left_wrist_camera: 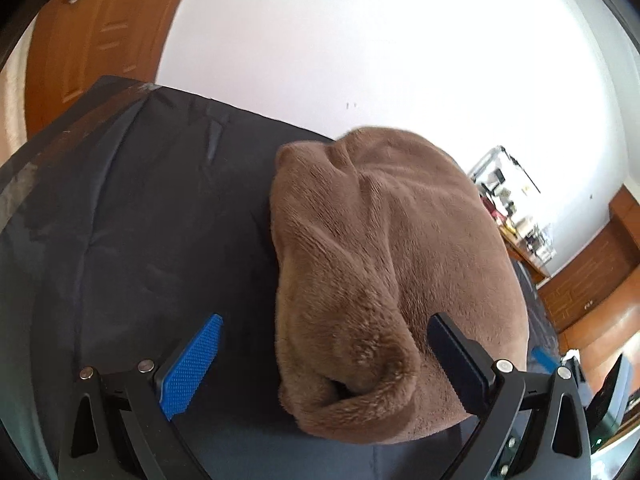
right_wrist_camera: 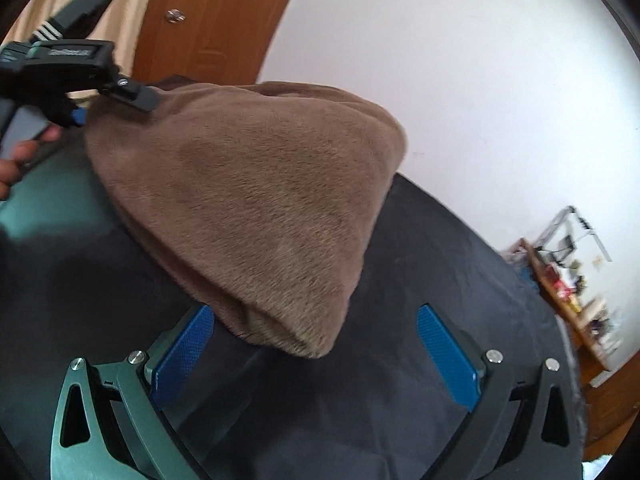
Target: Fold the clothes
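Brown plush fabric, a folded fleece garment (left_wrist_camera: 384,272), lies bunched on the table (left_wrist_camera: 132,220), which is covered with a dark grey cloth.

Left wrist view:
- The left gripper (left_wrist_camera: 326,364) has its jaws released and spread wide.
- The garment fills the frame from 12 o'clock to 5 o'clock. A rolled fold at its near end lies between the two fingers.
- The blue textured pad (left_wrist_camera: 192,364) at 7 o'clock stands apart from the fabric.
- The dark finger at 4 o'clock lies against the garment's surface; whether it presses in cannot be told.
- A brown wooden door (left_wrist_camera: 96,32) stands at 10 o'clock and a white wall (left_wrist_camera: 380,40) at 12 o'clock.

Right wrist view:
- The right gripper (right_wrist_camera: 316,354) has its jaws released, with both blue pads visible at 7 o'clock and 5 o'clock.
- The garment's nearest corner hangs just above the gap between the fingers, close to the pad at 7 o'clock. Contact cannot be confirmed.
- The left gripper appears at 10 o'clock, with one black finger resting on the garment's far edge.
- A hand (right_wrist_camera: 18,160) holds that tool at 9 o'clock.
- A cluttered wooden shelf (right_wrist_camera: 568,292) stands at 3 o'clock against the wall.
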{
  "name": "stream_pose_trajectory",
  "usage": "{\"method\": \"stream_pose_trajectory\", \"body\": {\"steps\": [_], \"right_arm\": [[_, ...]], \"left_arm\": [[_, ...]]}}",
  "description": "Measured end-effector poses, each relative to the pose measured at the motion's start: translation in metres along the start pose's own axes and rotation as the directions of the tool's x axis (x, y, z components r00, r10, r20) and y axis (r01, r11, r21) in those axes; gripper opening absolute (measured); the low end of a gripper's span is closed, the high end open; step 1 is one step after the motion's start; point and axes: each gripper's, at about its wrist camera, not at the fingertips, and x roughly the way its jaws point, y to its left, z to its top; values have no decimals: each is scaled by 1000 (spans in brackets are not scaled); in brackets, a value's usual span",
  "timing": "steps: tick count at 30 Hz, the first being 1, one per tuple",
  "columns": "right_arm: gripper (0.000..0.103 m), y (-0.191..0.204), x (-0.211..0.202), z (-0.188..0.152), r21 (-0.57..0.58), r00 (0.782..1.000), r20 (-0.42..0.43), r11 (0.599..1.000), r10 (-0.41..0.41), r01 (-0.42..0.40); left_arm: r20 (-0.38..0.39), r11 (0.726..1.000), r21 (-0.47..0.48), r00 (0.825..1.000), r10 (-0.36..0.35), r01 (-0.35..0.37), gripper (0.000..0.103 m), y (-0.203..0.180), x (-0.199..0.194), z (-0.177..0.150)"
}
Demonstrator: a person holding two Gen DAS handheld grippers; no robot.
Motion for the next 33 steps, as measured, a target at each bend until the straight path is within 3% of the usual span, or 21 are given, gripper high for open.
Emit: {"method": "stream_pose_trajectory", "body": {"steps": [7, 11, 18, 26, 30, 33], "right_arm": [[102, -24, -14, 2, 151, 998, 52, 988, -36, 28], [102, -36, -17, -1, 200, 997, 37, 978, -68, 60], [102, -47, -3, -1, 221, 995, -46, 971, -84, 92], [102, -41, -5, -11, 226, 995, -65, 970, -80, 93], [102, -35, -18, -9, 201, 998, 11, 977, -69, 65], [102, -31, -28, -7, 196, 996, 71, 980, -54, 39]], "left_arm": [[-48, 1000, -14, 999, 7, -8, 103, -1, 15, -4], [-49, 1000, -15, 999, 7, -8, 103, -3, 15, -5], [-46, 998, 42, 997, 57, -55, 103, -5, 12, -10], [-43, 997, 49, 997, 57, -54, 103, -5, 13, -7], [-28, 1000, -8, 999, 25, -25, 103, 0, 4, -4], [52, 1000, 2, 999, -2, 2, 103, -8, -16, 1]]}}
